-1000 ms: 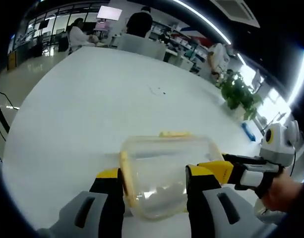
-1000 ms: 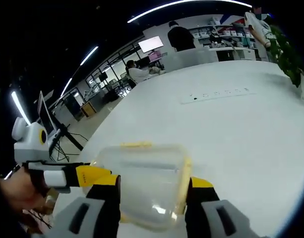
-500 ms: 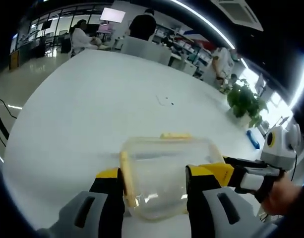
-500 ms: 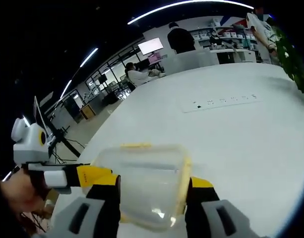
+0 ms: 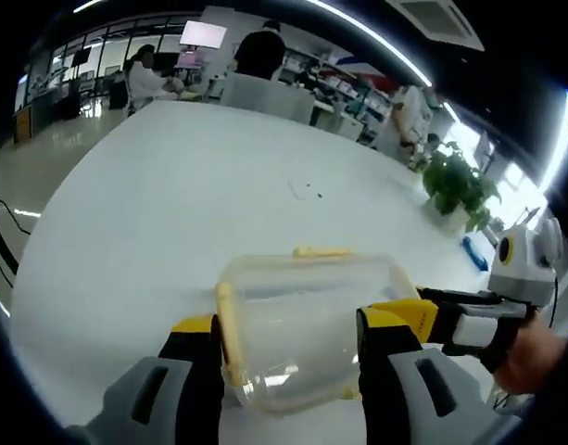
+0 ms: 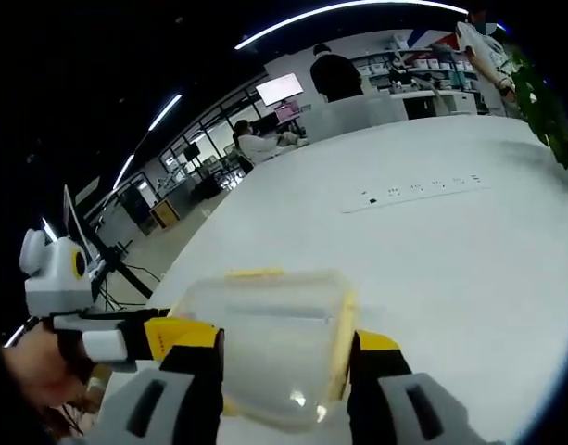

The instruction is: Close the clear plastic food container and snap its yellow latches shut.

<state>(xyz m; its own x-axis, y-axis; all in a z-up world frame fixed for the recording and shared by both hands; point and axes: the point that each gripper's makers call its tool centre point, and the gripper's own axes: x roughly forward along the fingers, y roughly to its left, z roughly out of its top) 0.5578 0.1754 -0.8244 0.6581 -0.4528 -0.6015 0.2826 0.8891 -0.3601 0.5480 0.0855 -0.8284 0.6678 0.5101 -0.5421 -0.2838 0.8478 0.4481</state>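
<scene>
White office table [image 5: 154, 213]: clear plastic food container [image 5: 307, 324] lying between the parted fingers of both left gripper [image 5: 285, 366] and right gripper [image 6: 284, 371], approached from opposite ends, yellow latches [image 5: 322, 251] unsnapped.

The left gripper [image 5: 288, 348] points forward with its two yellow-tipped jaws spread wide apart. The right gripper [image 6: 284, 352] is posed alike, its jaws also well apart. In the left gripper view the right gripper comes in from the right, level, held by a hand [image 5: 534, 348] at the edge. In the right gripper view the left gripper comes in from the left, gripped by the other hand [image 6: 29, 371].
</scene>
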